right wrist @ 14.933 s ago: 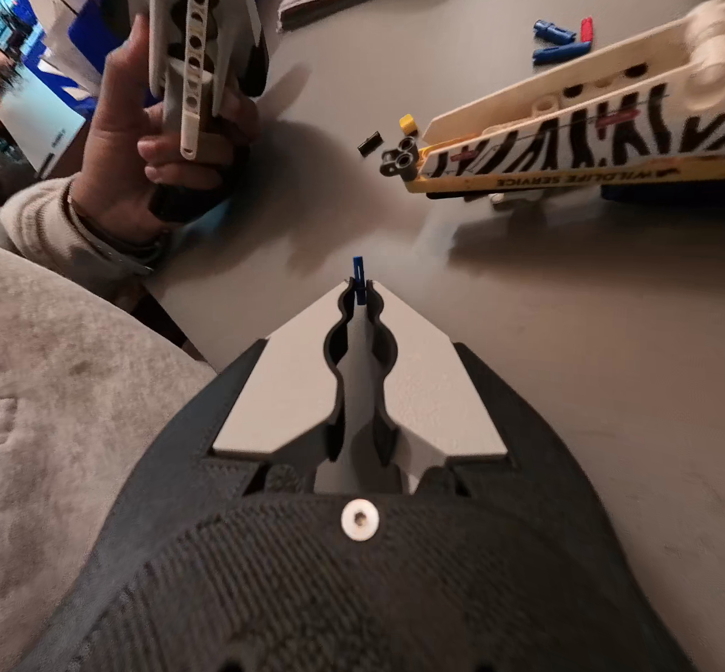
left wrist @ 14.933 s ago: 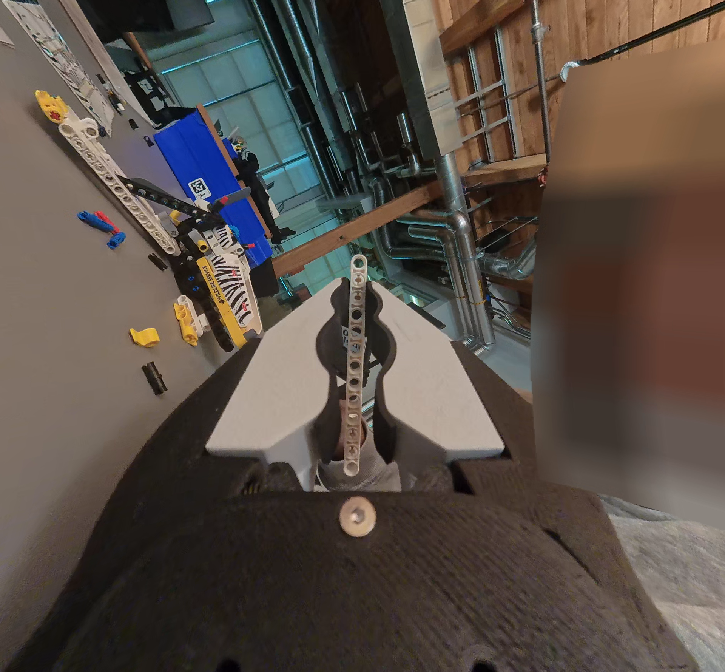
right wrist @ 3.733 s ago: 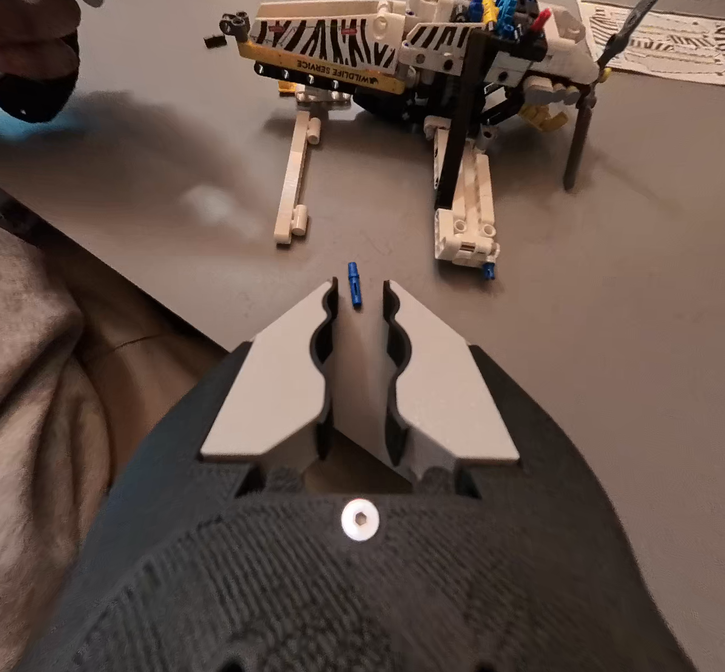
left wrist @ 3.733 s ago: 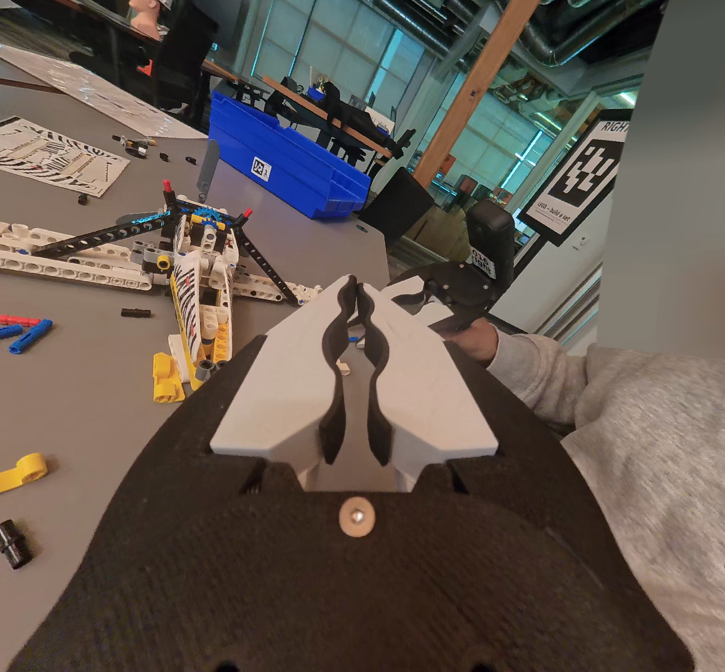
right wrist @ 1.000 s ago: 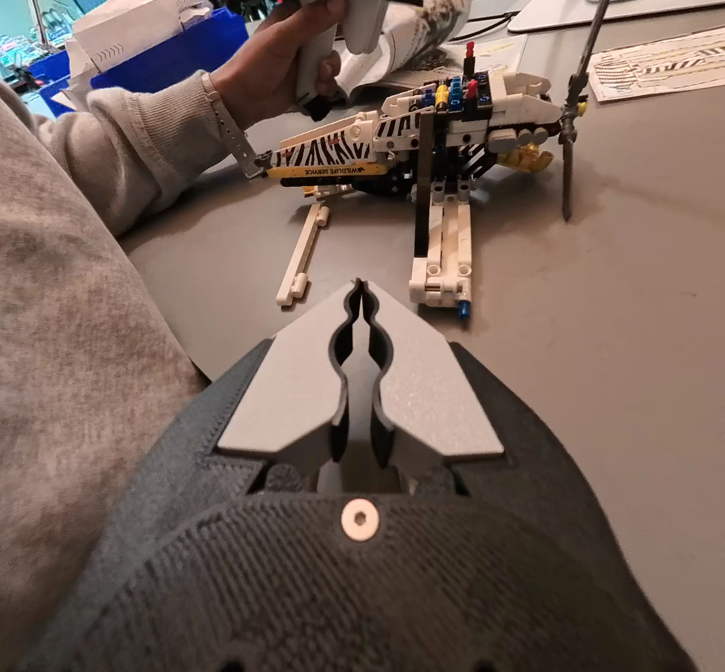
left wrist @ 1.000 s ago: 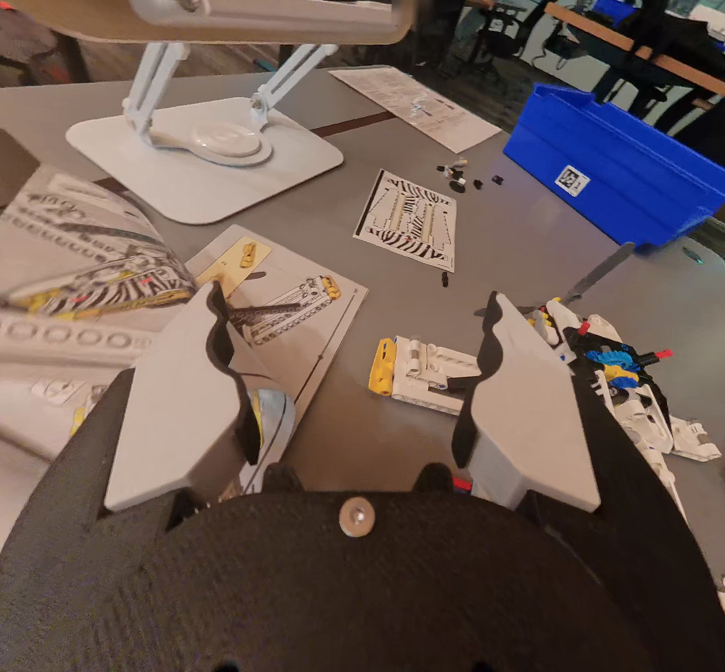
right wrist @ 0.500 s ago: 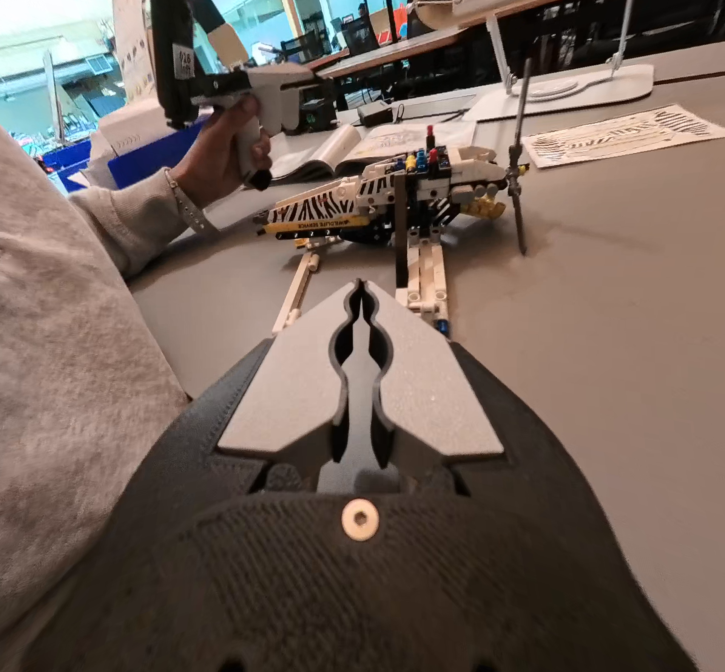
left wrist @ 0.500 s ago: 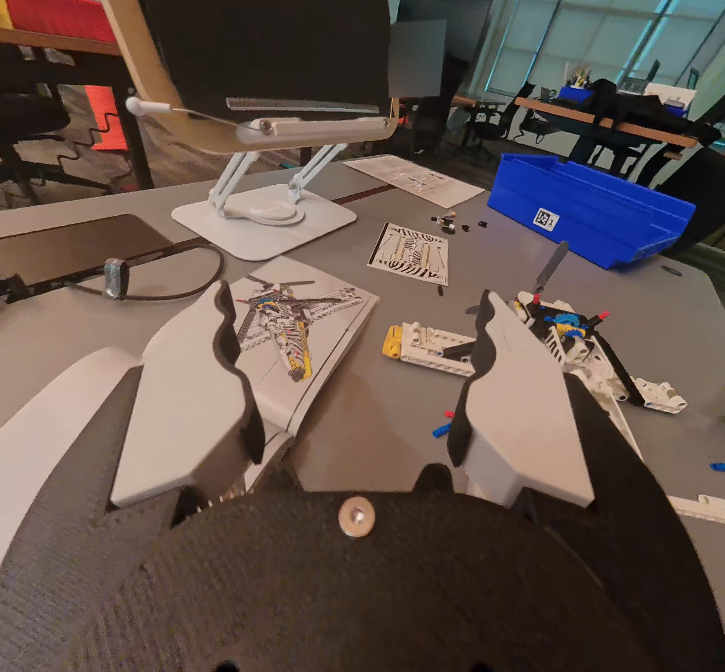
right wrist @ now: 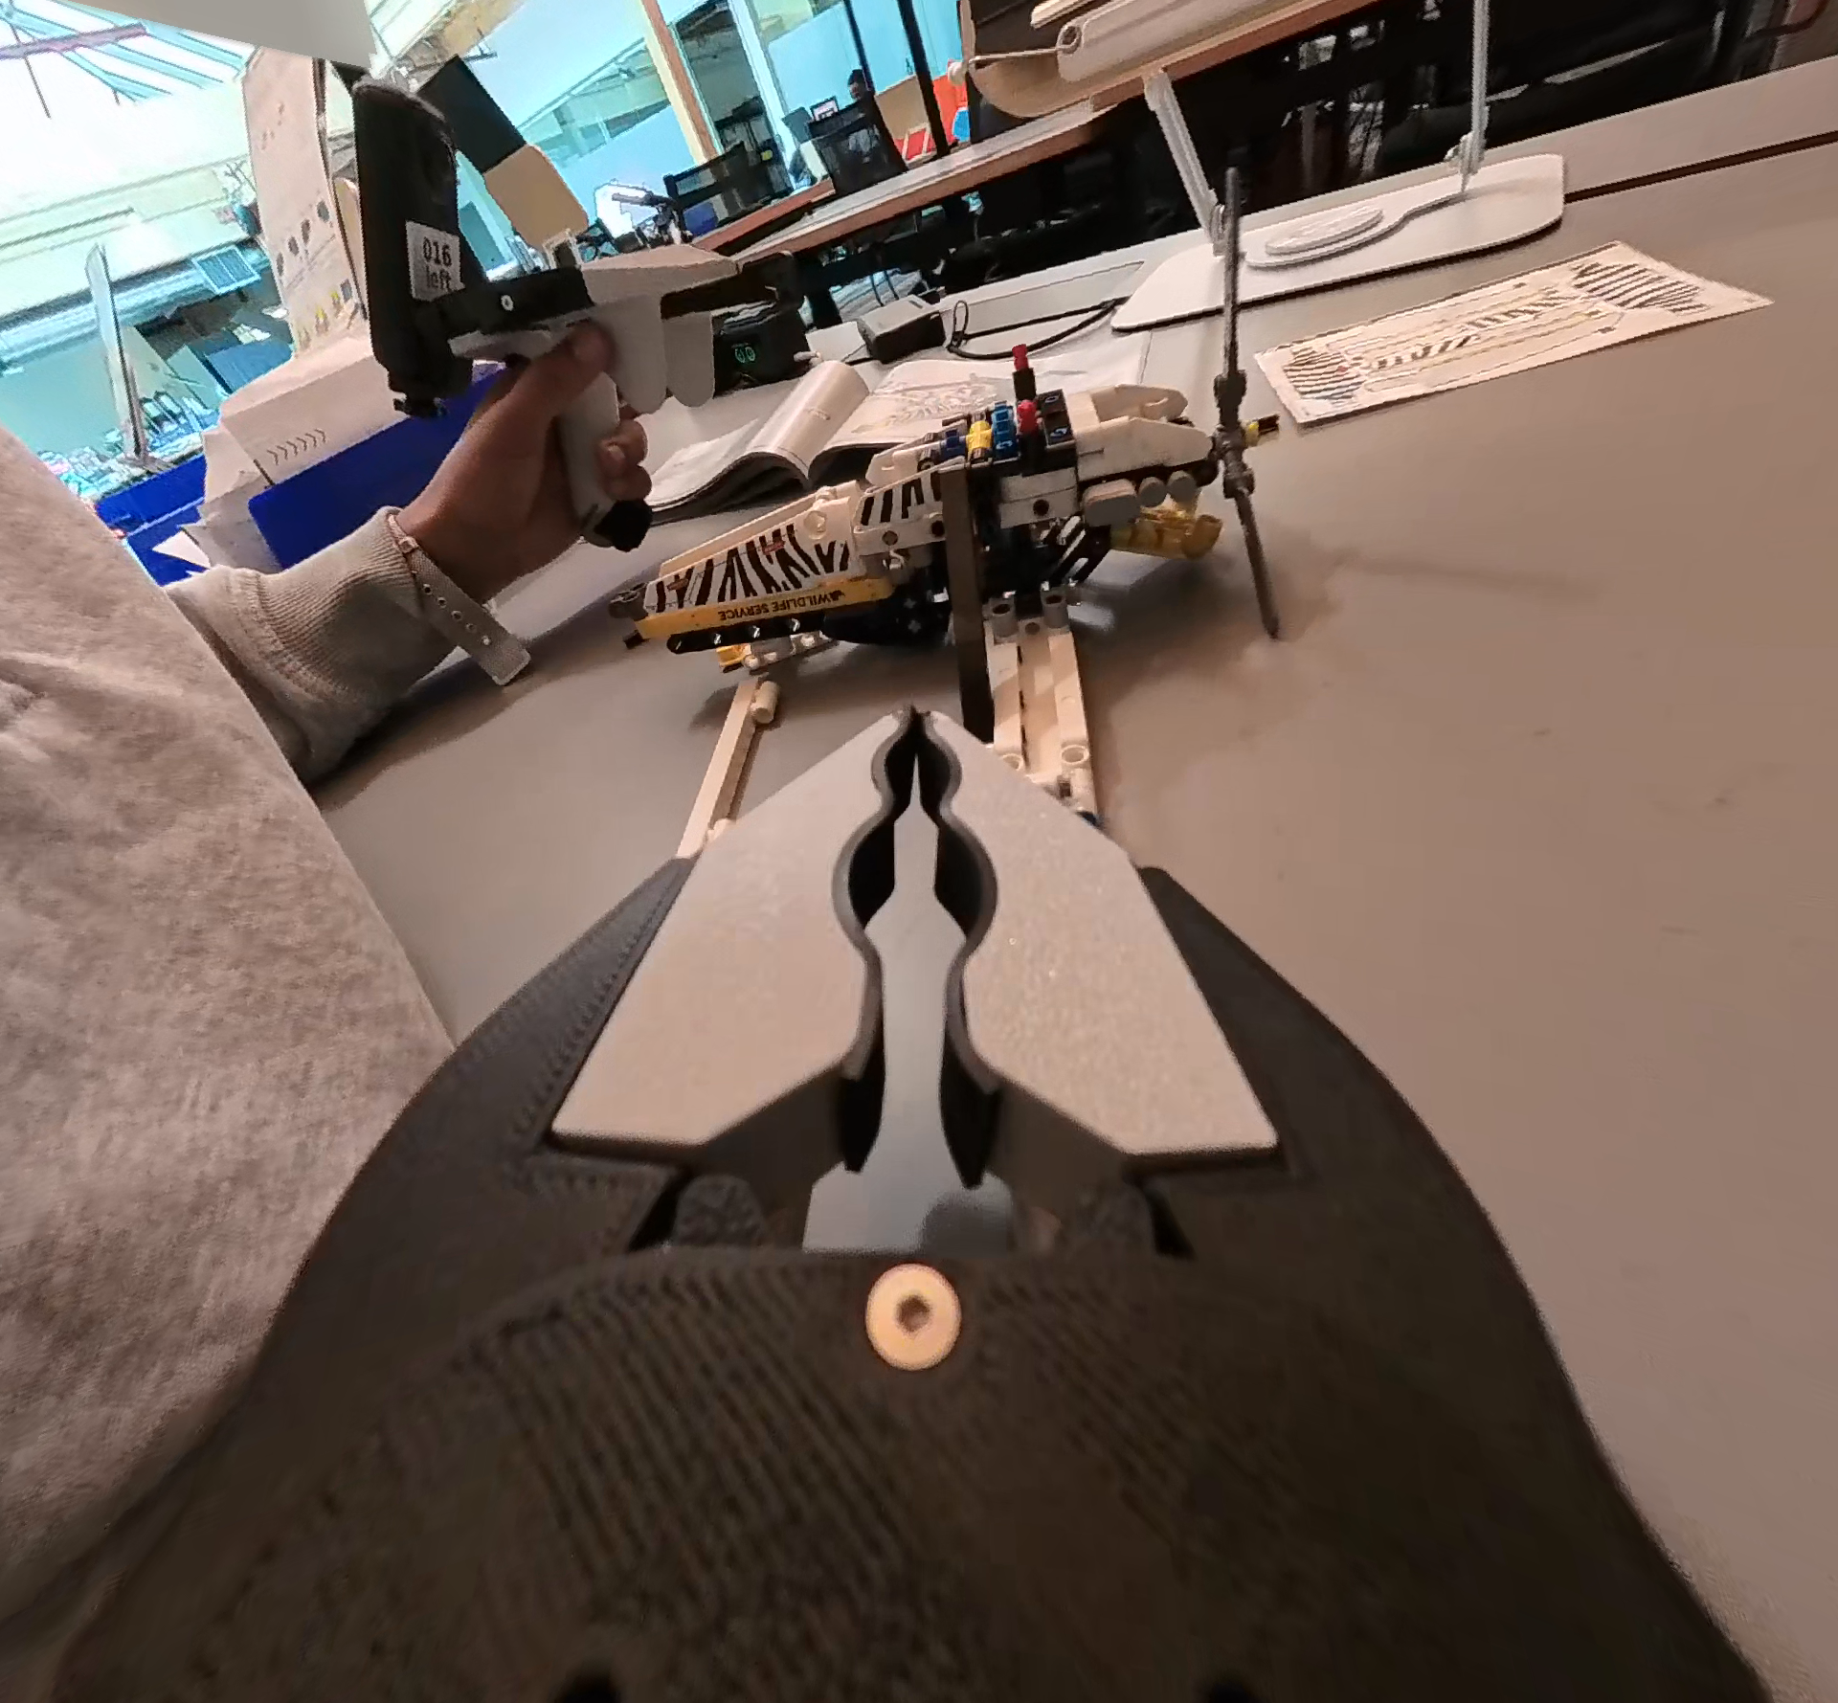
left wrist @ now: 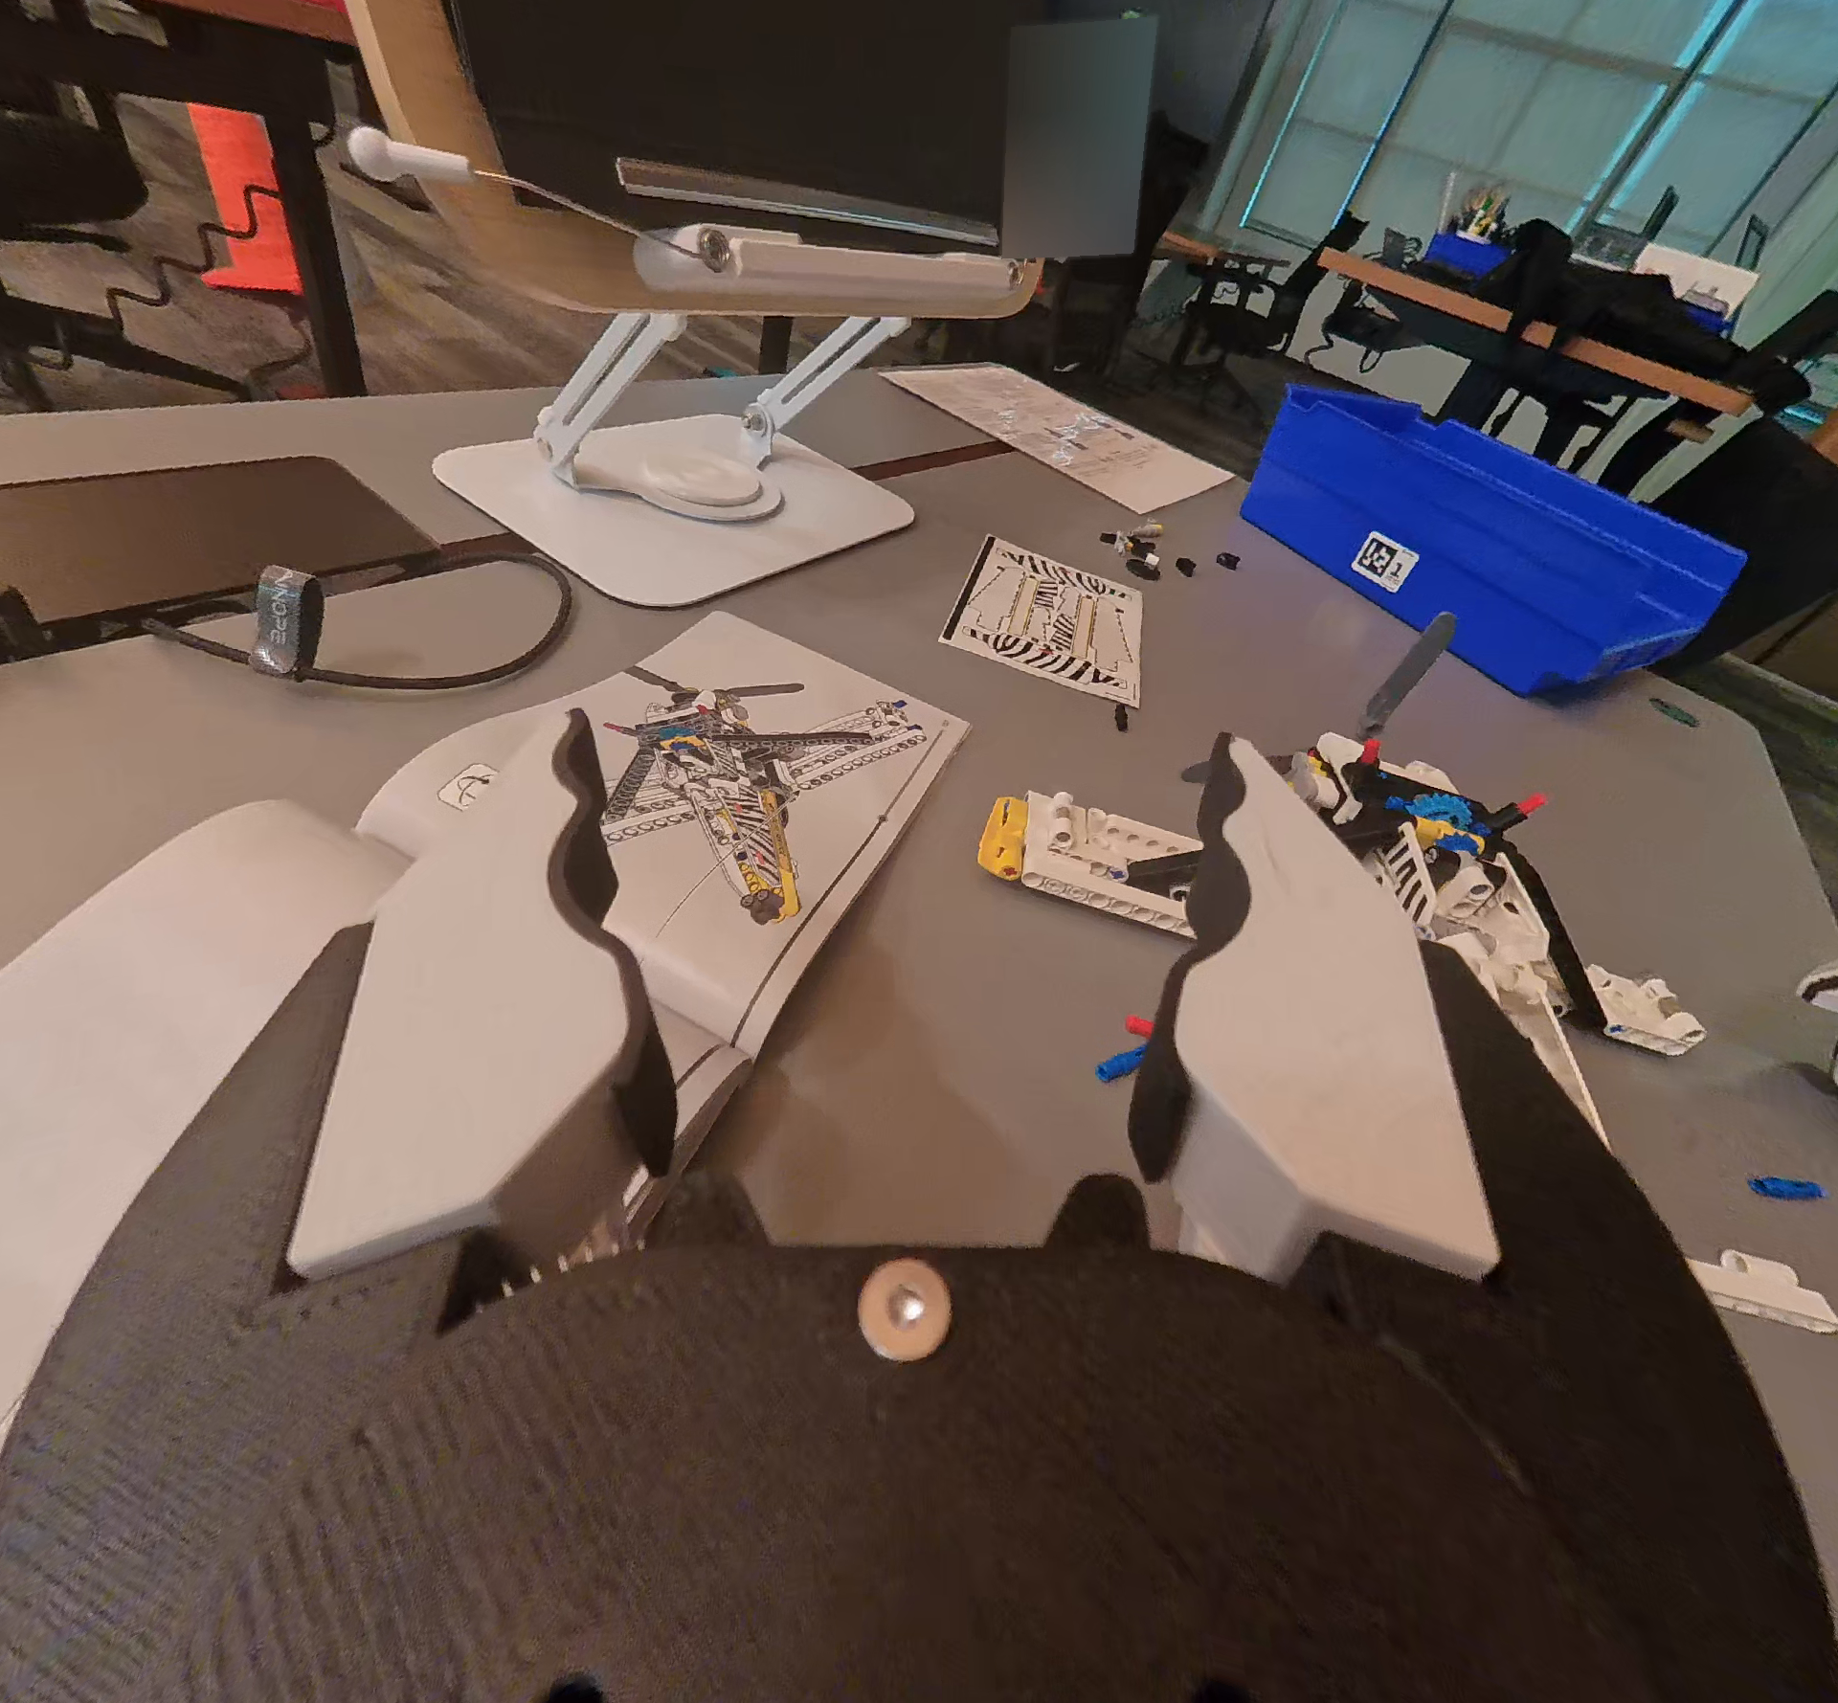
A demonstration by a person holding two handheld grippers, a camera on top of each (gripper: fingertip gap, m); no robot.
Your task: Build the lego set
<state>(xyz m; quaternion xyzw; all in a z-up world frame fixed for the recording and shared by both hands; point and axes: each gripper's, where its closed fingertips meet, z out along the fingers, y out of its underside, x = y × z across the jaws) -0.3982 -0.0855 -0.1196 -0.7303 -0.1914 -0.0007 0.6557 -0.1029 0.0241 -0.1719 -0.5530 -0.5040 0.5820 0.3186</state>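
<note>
The zebra-striped lego plane (right wrist: 945,541) stands on the grey table (right wrist: 1492,860), with a grey propeller (right wrist: 1238,402) at its nose and a white wing (right wrist: 1044,710) reaching toward me. My right gripper (right wrist: 915,722) is shut just short of the wing tip, and nothing shows between its fingers. My left gripper (left wrist: 895,740) is wide open and empty, held above the table over the open instruction booklet (left wrist: 756,790). The plane (left wrist: 1412,850) lies to the right behind its right finger. The left gripper also shows in the right wrist view (right wrist: 557,323), in a hand.
A white beam (right wrist: 726,780) lies left of the wing. A white wing piece with a yellow end (left wrist: 1084,850), loose blue and red pins (left wrist: 1124,1059), a sticker sheet (left wrist: 1044,626), a blue bin (left wrist: 1472,551), a white laptop stand (left wrist: 676,502) and a black cable (left wrist: 398,641) are on the table. Left tips and right tips are each some 15 cm from the plane (left wrist: 1412,850).
My left gripper has stayed open and drawn back slightly over the booklet. My right gripper has stayed shut and sunk lower toward the table in front of the wing.
</note>
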